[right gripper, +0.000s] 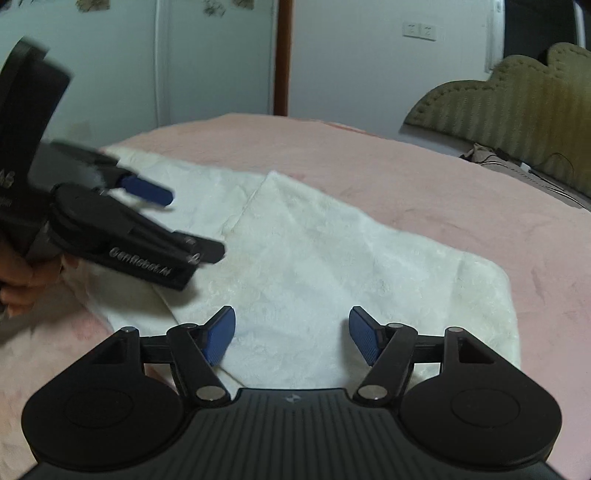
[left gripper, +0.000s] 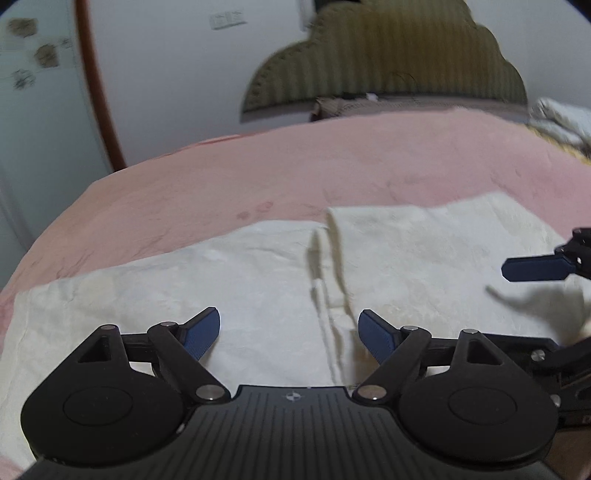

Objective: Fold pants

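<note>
Left claw (left gripper: pixel 289 334) agape, white pants (left gripper: pixel 258 288) perhaps folded, blurred

- White lettering "GenRobot.AI" runs along the black side of the left claw (right gripper: pixel 155 210), seen from the right wrist view; the last letters are blurred.
- Larger white letters, seemingly "AS", show at the picture's left edge on the same claw's body, cut off by the frame and not readable in full.
- A small pale emblem, no words, sits at the centre of the ribbed black housing of each claw, as on the right claw (right gripper: pixel 291 334).
- Paper pieces on the wall (left gripper: pixel 46 55) carry dark marks too blurred to read.
- The wall switch plate (right gripper: pixel 419 29) bears small marks that cannot be read.
</note>
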`<state>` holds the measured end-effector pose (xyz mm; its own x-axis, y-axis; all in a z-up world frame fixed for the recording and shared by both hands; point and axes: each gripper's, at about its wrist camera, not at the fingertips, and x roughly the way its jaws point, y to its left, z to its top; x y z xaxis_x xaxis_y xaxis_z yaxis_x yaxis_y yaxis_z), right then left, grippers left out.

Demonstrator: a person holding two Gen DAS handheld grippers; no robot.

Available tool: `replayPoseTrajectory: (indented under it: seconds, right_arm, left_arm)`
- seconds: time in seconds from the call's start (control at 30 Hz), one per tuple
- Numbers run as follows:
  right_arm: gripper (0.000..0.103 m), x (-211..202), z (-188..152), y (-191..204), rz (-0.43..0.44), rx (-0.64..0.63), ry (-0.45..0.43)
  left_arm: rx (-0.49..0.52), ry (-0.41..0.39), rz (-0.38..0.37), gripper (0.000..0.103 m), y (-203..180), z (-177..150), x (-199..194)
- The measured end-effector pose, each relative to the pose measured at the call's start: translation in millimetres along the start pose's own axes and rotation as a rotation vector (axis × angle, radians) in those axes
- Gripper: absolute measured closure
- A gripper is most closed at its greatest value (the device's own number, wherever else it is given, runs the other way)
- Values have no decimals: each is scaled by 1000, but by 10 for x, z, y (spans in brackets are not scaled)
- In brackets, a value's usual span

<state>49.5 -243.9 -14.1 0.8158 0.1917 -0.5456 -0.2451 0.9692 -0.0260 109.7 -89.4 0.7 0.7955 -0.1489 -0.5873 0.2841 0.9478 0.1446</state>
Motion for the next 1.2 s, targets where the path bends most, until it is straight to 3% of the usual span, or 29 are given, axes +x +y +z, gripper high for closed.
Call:
replayPoseTrajectory:
  seconds: [0.1,0.2,0.3,0.43,0.53,0.67,0.83,0.87,0.93,0.97,1.0,1.2]
  right_arm:
    - [35,-123,89,196,14,-81,-67]
    - [36,-136,61,536,19,-245,-88]
    - [36,-23,-28,763,-2,-367,-55]
    - [62,-18,-39,762,-4,-341,-63]
    - [65,-58,-46,724,-8,-319,-62]
    - [69,-76,-44,632,-18,-274,-72]
    - [69,-114,-40,586,-34,-248,-99]
    - [69,-117,-43,591,-33,-253,-100]
    - [69,-120,-55,603,-28,-263,-98]
    - [69,-131,-59,606,-23,-267,-97]
    - [69,-148,-63,604,-12,-269,-96]
    - [69,-318,-5,375,98,-143,-125]
  left_arm:
    - [-156,-1,-12,17,290,-48,-41]
    - [-369,80,-134,17,583,-57,13]
    - [-454,76,-218,19,697,-75,-50]
    - [-504,71,-355,23,702,-52,-119]
    - [-584,137,-517,31,659,-79,-24]
    - [-685,219,-656,37,583,-165,134]
    - [-707,248,-698,40,451,-157,274]
    - [-721,253,-706,45,438,-157,308]
    - [-728,261,-683,68,422,-167,348]
    - [-723,260,-657,85,422,-182,346]
    - [-725,256,-640,91,433,-202,342]
    - [-708,214,-605,94,533,-338,141]
